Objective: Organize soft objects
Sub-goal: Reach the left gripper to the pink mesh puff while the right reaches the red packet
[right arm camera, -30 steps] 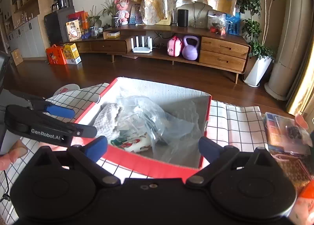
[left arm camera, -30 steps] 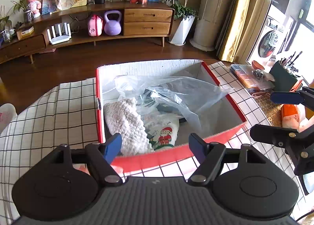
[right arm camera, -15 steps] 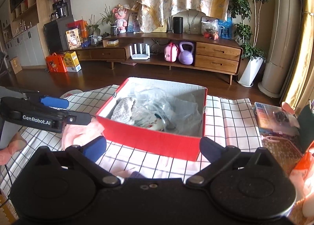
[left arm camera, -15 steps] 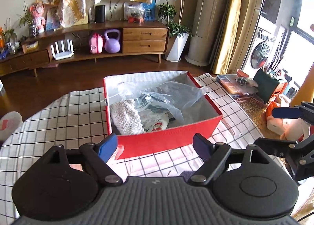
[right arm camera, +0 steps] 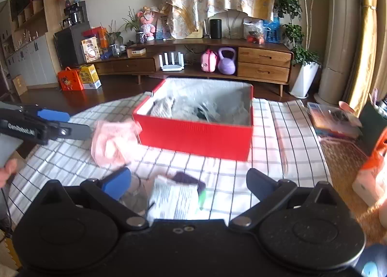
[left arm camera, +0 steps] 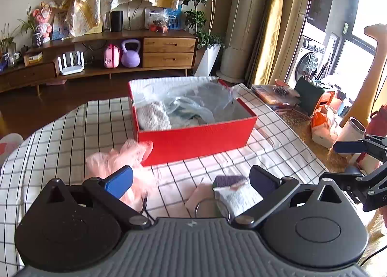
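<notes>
Both hand-held grippers have been drawn back from the red box (left arm camera: 196, 141), which was filling the view a second ago and is now seen whole, farther off. The left hand-held gripper (left arm camera: 191, 180) is spread wide and its jaws are opening, with nothing pinched between them; the right hand-held gripper (right arm camera: 188, 181) is likewise spread and empty.

Nearest, in front of the box, a white-and-purple folded cloth (right arm camera: 174, 194) lies on the checked worktop (left arm camera: 72, 131) just ahead of both grippers. A pink garment (left arm camera: 121, 158) lies at the box's front left corner, touching or just beside its wall. Inside the box, a knitted grey item (left arm camera: 152, 117) and a clear plastic bag (left arm camera: 193, 102) are already stowed.

The withdrawal is judged to mean that one deposit is finished and the loose items in front of the box come next.

Open cloth is left in front of the box and to its left. To its right, clutter stands near the worktop's edge, so less room is offered there.
</notes>
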The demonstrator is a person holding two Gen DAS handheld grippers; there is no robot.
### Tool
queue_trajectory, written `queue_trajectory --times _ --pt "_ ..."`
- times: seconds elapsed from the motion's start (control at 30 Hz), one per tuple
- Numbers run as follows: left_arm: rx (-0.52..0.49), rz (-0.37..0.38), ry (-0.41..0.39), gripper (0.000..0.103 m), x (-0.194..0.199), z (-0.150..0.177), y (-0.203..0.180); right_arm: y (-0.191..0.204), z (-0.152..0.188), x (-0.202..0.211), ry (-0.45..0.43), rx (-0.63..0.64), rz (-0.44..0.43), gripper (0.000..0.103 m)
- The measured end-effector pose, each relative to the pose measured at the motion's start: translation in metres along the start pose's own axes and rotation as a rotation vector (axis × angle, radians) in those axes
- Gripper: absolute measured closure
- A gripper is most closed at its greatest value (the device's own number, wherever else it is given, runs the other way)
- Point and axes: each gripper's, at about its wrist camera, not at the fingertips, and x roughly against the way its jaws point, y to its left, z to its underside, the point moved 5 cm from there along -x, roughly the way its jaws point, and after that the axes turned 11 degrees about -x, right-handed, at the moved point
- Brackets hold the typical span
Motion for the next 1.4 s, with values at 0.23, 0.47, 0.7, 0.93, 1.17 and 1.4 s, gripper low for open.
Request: queue_trajectory --times 0.23,0.47,0.7,0.93,1.17,1.4 --pt "0.086 -0.031 -0.008 0.0 0.008 0.044 0.024 -0.006 0.051 0.007 0.03 -0.004 0.054 0.001" --pt "0.175 -0.041 -0.004 0.0 0.004 0.069 0.047 -0.021 0.1 -0.006 0.121 -0.105 0.144 0.001" --pt "0.182 -0.053 0.01 0.0 -0.006 0.081 0.053 -0.032 0.147 -0.026 0.246 -0.206 0.203 0.002" --pt "0.184 -0.065 0.015 0.0 -0.015 0.084 0.061 -0.042 0.17 -0.042 0.328 -0.322 0.242 0.005" --pt "0.189 -0.07 0.021 0.0 -0.023 0.084 0.067 -0.041 0.167 -0.054 0.33 -0.361 0.252 0.001" --pt "0.202 -0.094 0.028 0.0 -0.032 0.082 0.077 -0.037 0.154 -0.077 0.326 -0.311 0.28 0.0"
